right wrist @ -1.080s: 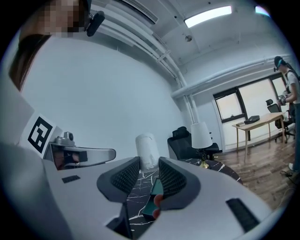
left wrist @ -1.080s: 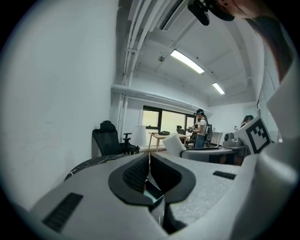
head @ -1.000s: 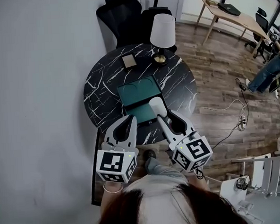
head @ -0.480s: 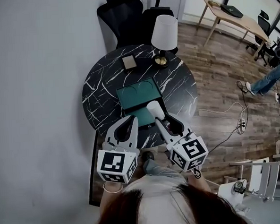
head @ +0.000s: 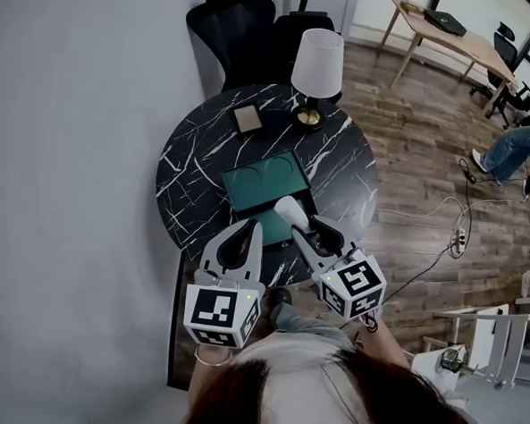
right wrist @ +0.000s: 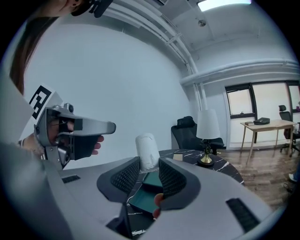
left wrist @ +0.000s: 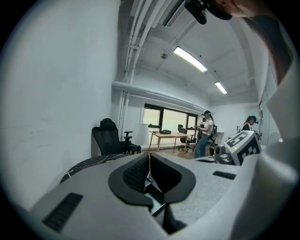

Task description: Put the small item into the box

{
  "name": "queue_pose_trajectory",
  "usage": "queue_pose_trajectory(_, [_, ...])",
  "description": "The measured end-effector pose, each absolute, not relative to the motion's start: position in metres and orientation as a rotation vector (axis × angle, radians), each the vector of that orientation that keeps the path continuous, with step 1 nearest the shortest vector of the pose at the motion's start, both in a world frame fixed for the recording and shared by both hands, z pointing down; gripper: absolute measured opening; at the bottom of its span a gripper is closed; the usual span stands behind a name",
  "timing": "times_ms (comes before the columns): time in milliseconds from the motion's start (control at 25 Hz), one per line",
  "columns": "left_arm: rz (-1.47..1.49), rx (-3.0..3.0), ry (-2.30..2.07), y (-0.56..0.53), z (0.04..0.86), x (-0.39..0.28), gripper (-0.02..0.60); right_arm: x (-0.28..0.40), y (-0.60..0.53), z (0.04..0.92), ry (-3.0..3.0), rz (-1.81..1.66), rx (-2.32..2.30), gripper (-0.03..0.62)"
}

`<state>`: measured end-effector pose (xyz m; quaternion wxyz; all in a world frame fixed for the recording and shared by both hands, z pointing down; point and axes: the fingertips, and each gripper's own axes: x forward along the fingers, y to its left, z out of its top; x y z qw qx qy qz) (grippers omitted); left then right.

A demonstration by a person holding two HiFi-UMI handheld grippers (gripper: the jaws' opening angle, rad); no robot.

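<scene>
- Small item (head: 289,209), a white cylinder, is pinched upright between the pads of the right gripper (head: 294,224).
- It is held over the near right part of the box (head: 265,175); the small item is not set inside.
- The box, green, is laid open at the middle of the table (head: 191,175), reaching toward the near edge.
- Two round recesses are seen in its far half; the near half is flat. Only green lining is seen in both halves.
- The left gripper (head: 251,225) is held at the near edge, left of the box, its jaws pressed together on nothing.
- A lamp (head: 314,69) and a tan pad (head: 246,118) are placed by the far edge.
</scene>
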<state>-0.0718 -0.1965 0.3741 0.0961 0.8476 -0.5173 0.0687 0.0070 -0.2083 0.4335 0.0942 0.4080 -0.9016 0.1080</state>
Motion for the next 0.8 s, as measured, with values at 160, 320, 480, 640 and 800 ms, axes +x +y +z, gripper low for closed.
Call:
queue_pose_trajectory(160, [0.204,2.506,-1.533,-0.205,0.374,-0.072,0.015,0.004,-0.216,0.442,-2.660,0.315,1.173,0.144])
queue_pose_trajectory(320, [0.206,2.504,-1.534,-0.214,0.378,-0.072,0.015,0.000,-0.224,0.455,-2.646,0.308,1.137,0.144])
queue_pose_trajectory(480, [0.206,2.500,-1.536,-0.223,0.378,-0.072,0.015,-0.002,-0.231,0.464,-2.631,0.312,1.103,0.144])
queue_pose_trajectory(640, [0.207,2.496,-1.536,-0.231,0.378,-0.071,0.015,-0.004,-0.238,0.474,-2.614,0.307,1.068,0.144])
queue_pose_trajectory(800, [0.208,2.491,-1.535,-0.237,0.381,-0.073,0.015,-0.008,-0.244,0.487,-2.594,0.298,1.027,0.144])
